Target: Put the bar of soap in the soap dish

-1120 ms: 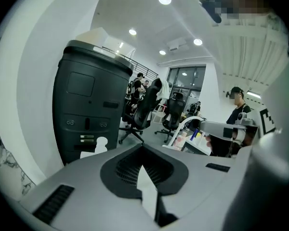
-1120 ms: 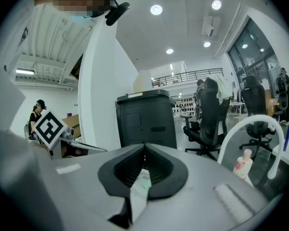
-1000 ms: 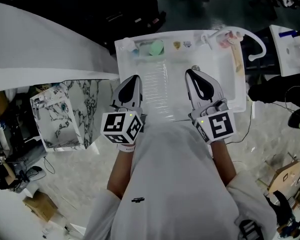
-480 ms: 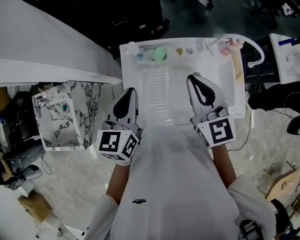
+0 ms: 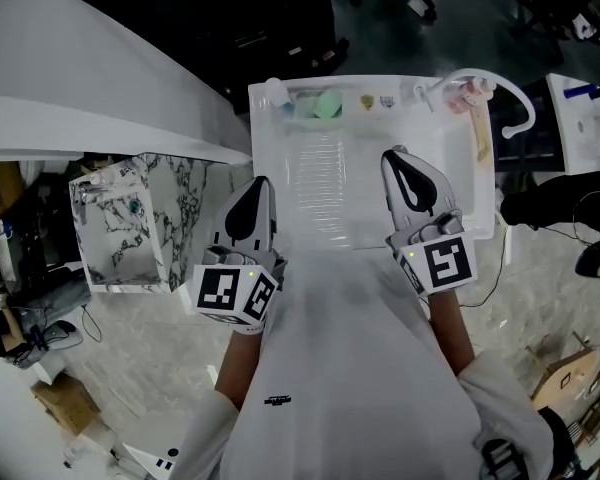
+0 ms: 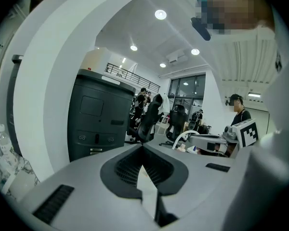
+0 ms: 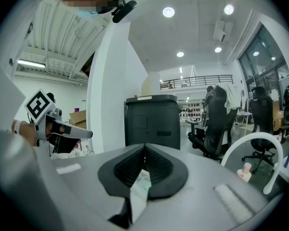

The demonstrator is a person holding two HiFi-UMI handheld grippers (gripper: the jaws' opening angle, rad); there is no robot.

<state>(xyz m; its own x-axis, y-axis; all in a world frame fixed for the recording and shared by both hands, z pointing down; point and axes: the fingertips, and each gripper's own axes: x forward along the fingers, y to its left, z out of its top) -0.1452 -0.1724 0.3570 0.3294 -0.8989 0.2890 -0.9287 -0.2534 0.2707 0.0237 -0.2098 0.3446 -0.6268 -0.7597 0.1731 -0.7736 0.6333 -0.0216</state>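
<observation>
Your bar of soap (image 5: 327, 105), the pale green block, sits at the far rim of the white sink (image 5: 450, 168), well apart from both tools. It is likely light and stiff but slick, so pinch it across its narrow sides at the middle, firmly. Only the head view shows it, and I cannot tell which item there is the soap dish. The gripper views look out across the room instead. They show the left gripper (image 6: 142, 147) and right gripper (image 7: 144, 147) each closed together on nothing.
</observation>
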